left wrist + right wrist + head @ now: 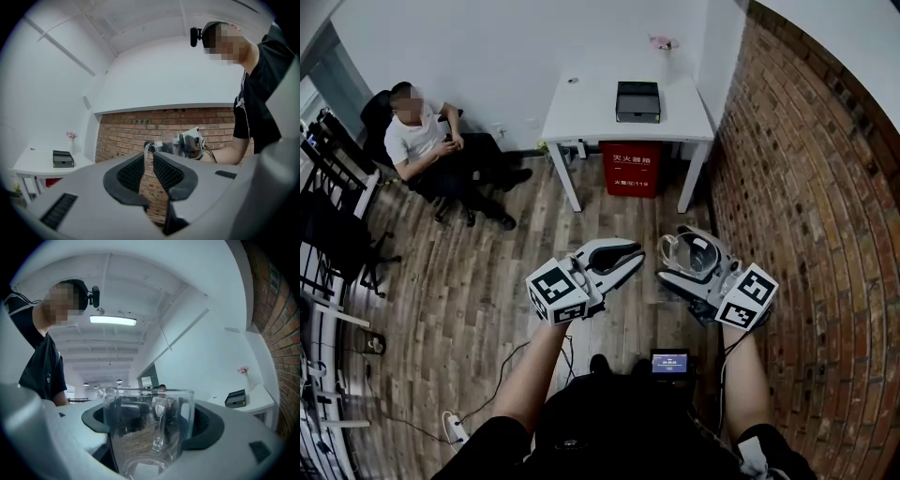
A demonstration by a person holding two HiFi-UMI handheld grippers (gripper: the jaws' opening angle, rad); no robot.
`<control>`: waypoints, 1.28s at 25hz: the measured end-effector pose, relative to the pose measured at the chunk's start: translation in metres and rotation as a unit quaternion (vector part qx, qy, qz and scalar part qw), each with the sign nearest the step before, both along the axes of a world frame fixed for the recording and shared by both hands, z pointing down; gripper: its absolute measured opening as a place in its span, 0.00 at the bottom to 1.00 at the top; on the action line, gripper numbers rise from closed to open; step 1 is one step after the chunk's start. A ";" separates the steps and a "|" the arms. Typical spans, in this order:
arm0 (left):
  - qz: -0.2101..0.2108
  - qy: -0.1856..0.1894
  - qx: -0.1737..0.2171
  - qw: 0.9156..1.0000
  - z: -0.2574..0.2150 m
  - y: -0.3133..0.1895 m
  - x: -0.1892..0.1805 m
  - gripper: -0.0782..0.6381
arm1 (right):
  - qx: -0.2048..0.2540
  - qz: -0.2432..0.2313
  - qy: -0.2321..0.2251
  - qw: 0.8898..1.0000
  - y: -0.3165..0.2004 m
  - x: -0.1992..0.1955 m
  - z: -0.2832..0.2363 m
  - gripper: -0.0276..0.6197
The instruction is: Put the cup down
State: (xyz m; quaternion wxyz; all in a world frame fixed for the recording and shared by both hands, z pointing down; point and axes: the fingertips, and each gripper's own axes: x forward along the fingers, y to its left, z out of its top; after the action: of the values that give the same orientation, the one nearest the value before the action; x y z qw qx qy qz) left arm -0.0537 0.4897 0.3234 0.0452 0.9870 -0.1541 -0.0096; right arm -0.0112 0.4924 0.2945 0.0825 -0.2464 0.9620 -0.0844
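The only writing that can be read is on a red box (631,169) standing under the white table (591,103): two lines of white Chinese characters, the lower one ending in "119". The marker cubes on the grippers carry black-and-white square patterns only, with no text.

The cup (686,253), a clear glass mug with a handle, is off the table, on the near side of it, held in the air over the wooden floor (469,291). The right gripper (675,255) has it clamped: in the right gripper view the cup (147,427) stands upright between the dark pads (208,423), one pressed to each side of the glass wall, its handle turned away from the camera.

The left gripper (636,255) is held level with the right one, also on the near side of the table and apart from the cup. Its jaws are brought together with only a thin slit between the pads (129,173), and nothing between them.

A black box (637,101) rests on the table's top.
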 end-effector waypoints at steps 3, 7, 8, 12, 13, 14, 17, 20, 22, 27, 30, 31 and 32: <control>-0.004 -0.004 0.000 1.000 0.002 -0.004 0.010 0.18 | 0.001 -0.002 0.000 1.000 -0.003 0.010 0.001 0.71; -0.013 -0.002 0.000 1.000 0.002 -0.012 0.025 0.18 | 0.005 -0.009 0.004 1.000 -0.009 0.023 0.002 0.70; -0.016 -0.001 0.000 1.000 0.002 -0.014 0.028 0.18 | 0.005 -0.011 0.003 1.000 -0.011 0.027 0.002 0.70; -0.027 0.000 -0.007 1.000 0.006 -0.022 0.037 0.18 | 0.000 -0.015 0.002 1.000 -0.019 0.040 0.005 0.71; -0.030 -0.002 -0.009 1.000 0.009 -0.025 0.038 0.19 | -0.002 -0.015 0.001 1.000 -0.022 0.042 0.007 0.70; -0.032 -0.003 -0.011 0.999 0.011 -0.028 0.040 0.20 | -0.004 -0.016 -0.001 1.000 -0.024 0.044 0.009 0.70; -0.033 -0.004 -0.014 0.999 0.016 -0.039 0.046 0.22 | -0.006 -0.016 -0.001 1.000 -0.035 0.052 0.013 0.71; -0.031 -0.006 -0.015 0.999 0.019 -0.052 0.050 0.22 | -0.012 -0.015 -0.002 1.000 -0.049 0.056 0.018 0.71; -0.030 -0.004 -0.018 0.999 0.022 -0.062 0.050 0.22 | -0.017 -0.015 -0.003 1.000 -0.060 0.055 0.023 0.70; -0.023 -0.005 -0.026 0.999 0.034 -0.096 0.046 0.22 | -0.023 -0.014 0.003 1.000 -0.091 0.047 0.033 0.71; -0.018 -0.003 -0.028 0.999 0.039 -0.123 0.041 0.22 | -0.026 -0.010 0.005 1.000 -0.118 0.041 0.038 0.71; -0.017 -0.003 -0.027 0.999 0.039 -0.133 0.039 0.22 | -0.026 -0.008 0.005 1.000 -0.128 0.039 0.039 0.70; -0.015 -0.003 -0.027 1.000 0.040 -0.144 0.037 0.22 | -0.027 -0.006 0.006 1.000 -0.138 0.036 0.039 0.70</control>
State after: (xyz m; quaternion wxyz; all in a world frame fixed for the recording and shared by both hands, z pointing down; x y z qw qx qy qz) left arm -0.0168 0.3461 0.3632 0.0715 0.9830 -0.1690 -0.0035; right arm 0.0248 0.3539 0.3338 0.0698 -0.2430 0.9613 -0.1093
